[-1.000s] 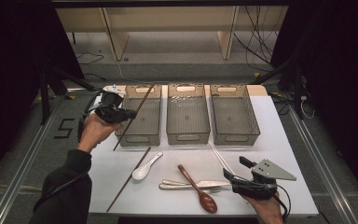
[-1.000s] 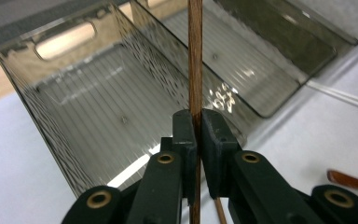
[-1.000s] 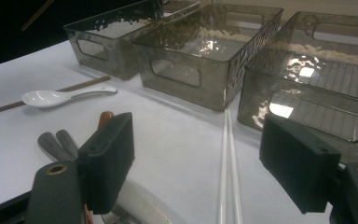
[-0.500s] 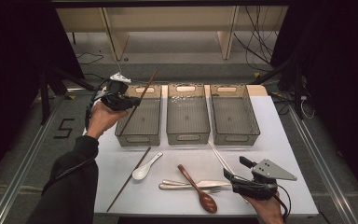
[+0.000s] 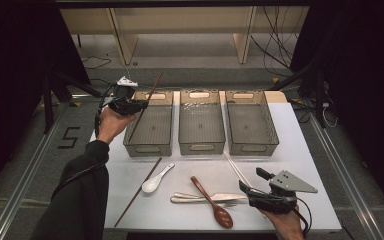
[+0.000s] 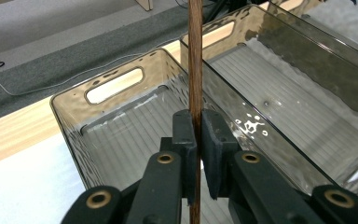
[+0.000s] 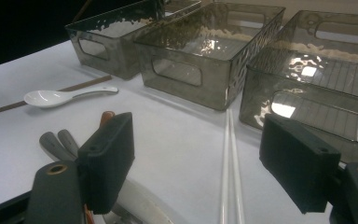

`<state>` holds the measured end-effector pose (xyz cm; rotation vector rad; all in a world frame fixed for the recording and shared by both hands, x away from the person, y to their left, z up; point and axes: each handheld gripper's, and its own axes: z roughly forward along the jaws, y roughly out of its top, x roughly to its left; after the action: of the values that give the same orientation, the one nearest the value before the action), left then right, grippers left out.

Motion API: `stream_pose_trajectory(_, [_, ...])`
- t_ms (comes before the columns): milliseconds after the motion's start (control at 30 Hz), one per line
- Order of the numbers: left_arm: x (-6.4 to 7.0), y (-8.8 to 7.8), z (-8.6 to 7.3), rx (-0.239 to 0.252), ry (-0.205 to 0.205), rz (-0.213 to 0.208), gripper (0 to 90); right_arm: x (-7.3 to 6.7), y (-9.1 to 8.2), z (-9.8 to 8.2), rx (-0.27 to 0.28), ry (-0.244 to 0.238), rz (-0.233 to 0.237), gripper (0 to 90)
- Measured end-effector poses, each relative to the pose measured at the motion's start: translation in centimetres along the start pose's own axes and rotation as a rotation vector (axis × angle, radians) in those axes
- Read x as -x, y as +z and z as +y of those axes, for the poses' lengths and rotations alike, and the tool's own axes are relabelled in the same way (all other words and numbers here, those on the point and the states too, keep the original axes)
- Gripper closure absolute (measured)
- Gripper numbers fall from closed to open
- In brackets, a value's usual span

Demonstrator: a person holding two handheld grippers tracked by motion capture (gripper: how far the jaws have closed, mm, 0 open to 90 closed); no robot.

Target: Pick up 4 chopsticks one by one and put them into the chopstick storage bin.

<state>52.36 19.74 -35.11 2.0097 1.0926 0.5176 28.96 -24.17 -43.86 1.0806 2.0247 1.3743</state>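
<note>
A thin brown chopstick [image 5: 145,102] is pinched in my left gripper [image 5: 134,104], which is shut on it at the far left of the table. The stick slants over the left smoked-plastic bin [image 5: 149,146], its lower end inside the bin. In the left gripper view the pads [image 6: 184,140] squeeze the chopstick [image 6: 195,65] above that bin's ribbed floor [image 6: 135,126]. My right gripper [image 5: 247,190] rests open near the front right edge. In the right gripper view its jaws stand wide apart around [image 7: 198,156], and a pair of white chopsticks [image 7: 230,154] lies on the table between them, untouched.
The middle bin [image 5: 201,146] and right bin [image 5: 253,146] stand in a row beside the left one. On the white table lie a second brown chopstick [image 5: 139,191], a white spoon [image 5: 156,180], a wooden spoon [image 5: 211,200] and metal cutlery [image 5: 195,198].
My left hand has carried the brown chopstick farther back along the left bin and slightly right. The right gripper has stayed still.
</note>
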Motion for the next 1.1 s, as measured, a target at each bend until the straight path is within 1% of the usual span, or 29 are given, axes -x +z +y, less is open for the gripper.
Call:
stream_pose_trajectory(267, [-0.2,0.7,-0.6,0.002,0.001,0.016,83.9,0.0,0.0,0.0,0.0,0.003,0.0,26.9])
stream_pose_trajectory(367, [-0.3,1.1,-0.9,0.007,-0.014,0.017,83.9,0.0,0.0,0.0,0.0,0.004,0.001,26.9])
stream_pose_trajectory(467, [-0.3,1.4,-1.3,-0.007,-0.01,0.023,83.8,0.0,0.0,0.0,-0.001,0.004,0.0,26.9])
stream_pose_trajectory(600, [-0.5,2.0,-1.9,-0.021,-0.026,0.022,83.8,0.0,0.0,0.0,0.001,0.002,0.002,27.0])
stream_pose_trajectory(700, [-0.6,2.2,-2.2,-0.035,-0.024,0.024,83.7,0.0,0.0,0.0,-0.001,0.001,0.001,26.9])
stream_pose_trajectory(933, [-1.0,2.4,-2.9,-0.044,-0.045,0.029,83.7,0.0,0.0,0.0,-0.002,0.001,0.002,26.9])
stream_pose_trajectory(1100, [-1.1,3.0,-3.6,-0.066,-0.06,0.026,83.4,-0.1,0.0,0.0,-0.003,0.001,0.002,26.9])
